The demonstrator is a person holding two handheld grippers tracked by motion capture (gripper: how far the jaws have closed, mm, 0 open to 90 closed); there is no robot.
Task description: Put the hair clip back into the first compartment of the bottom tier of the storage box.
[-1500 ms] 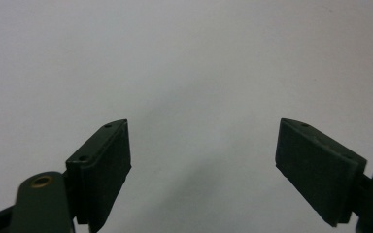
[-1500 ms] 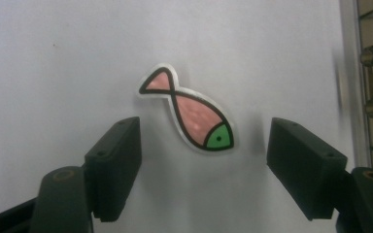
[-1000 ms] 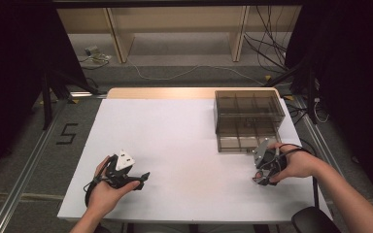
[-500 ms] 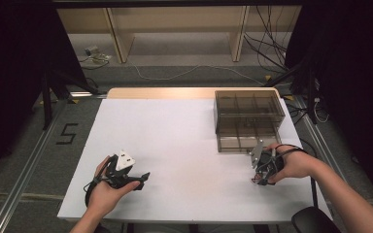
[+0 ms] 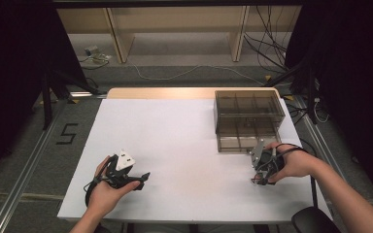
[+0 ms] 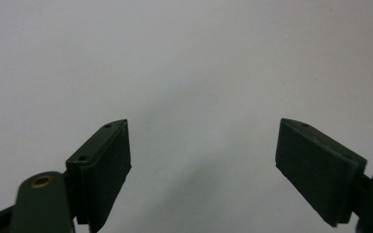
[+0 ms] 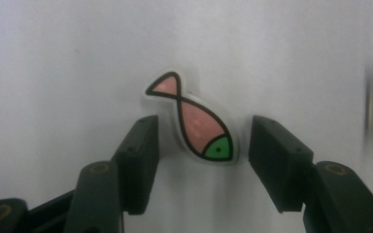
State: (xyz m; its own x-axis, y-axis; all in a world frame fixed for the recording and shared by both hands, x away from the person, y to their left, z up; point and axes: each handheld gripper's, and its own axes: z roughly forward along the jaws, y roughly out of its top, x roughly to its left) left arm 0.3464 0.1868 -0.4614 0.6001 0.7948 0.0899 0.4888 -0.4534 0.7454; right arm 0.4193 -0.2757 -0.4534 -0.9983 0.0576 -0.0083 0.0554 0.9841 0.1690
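Note:
A flat fish sticker point(image 7: 199, 124), pink with a green head, a black outline and a white border, lies on the white table point(image 5: 175, 136). My right gripper point(image 7: 204, 145) points down over it with a jaw on each side of the fish and neither pad touching it. Its jaws have just been opening. In the high view the right gripper point(image 5: 259, 178) is near the table's right front, just in front of the box. My left gripper point(image 6: 201, 160) stands open over bare table. In the high view the left gripper point(image 5: 142, 178) is at the left front.
A smoky see-through drawer box point(image 5: 247, 114) stands at the table's back right, close behind my right hand. The table's front edge runs just below both hands. Wooden shelving and cables are on the floor beyond the table.

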